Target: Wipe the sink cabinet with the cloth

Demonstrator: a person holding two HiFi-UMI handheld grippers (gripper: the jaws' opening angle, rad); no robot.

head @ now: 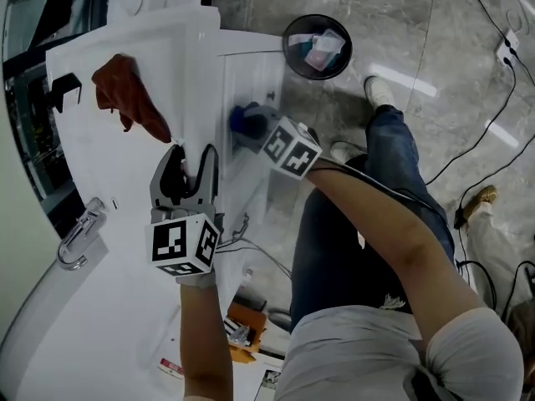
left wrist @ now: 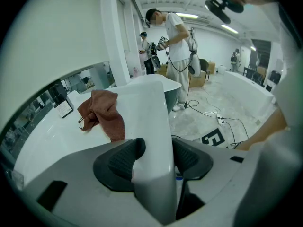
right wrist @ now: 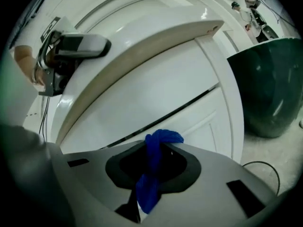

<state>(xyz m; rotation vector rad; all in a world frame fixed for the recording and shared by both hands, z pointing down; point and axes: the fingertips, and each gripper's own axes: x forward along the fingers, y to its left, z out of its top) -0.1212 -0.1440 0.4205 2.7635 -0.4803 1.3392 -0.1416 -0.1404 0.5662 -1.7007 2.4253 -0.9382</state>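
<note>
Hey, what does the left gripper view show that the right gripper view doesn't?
Only the left gripper view: a reddish-brown cloth lying on the countertop, and people standing in the room behind. Only the right gripper view: the right gripper shut on the blue cloth, facing the cabinet door. Both: the countertop's edge, with the left gripper clamped on it.

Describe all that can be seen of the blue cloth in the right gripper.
The blue cloth is soft, bright blue fabric, bunched into a narrow strip. The right gripper has its fingers shut on it; one crumpled end sticks out ahead, the rest hangs down between them. It is close to the white cabinet front; touch cannot be confirmed.
</note>
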